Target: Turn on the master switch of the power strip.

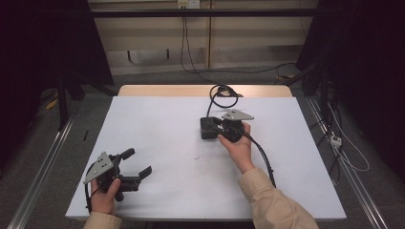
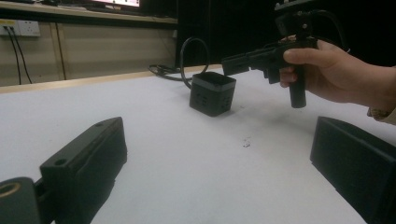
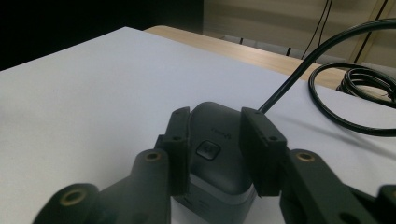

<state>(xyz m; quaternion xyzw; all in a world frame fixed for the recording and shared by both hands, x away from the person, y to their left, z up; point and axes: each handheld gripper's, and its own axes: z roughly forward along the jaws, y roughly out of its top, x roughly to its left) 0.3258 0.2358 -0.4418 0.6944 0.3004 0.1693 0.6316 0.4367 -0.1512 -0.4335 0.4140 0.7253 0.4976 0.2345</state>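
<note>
A small black box-shaped device [image 1: 207, 130] [image 2: 212, 93] [image 3: 215, 144] stands on the white table top [image 1: 162, 124], right of centre. Its black cable [image 1: 223, 95] [image 3: 327, 51] runs off toward the far edge and coils there. My right gripper [image 1: 216, 125] [image 3: 215, 114] [image 2: 233, 63] hovers just above the device. Its jaws are open, flank the rounded top, and do not press on it. My left gripper [image 1: 137, 163] [image 2: 219, 177] rests near the front left corner, open wide with nothing between its jaws.
The table's wooden far edge [image 1: 200, 90] shows beyond the white sheet. The right gripper's own cable [image 1: 261, 150] trails back along the forearm. A tiny speck [image 2: 246, 143] lies on the sheet between the grippers. Dark frames and floor cables surround the table.
</note>
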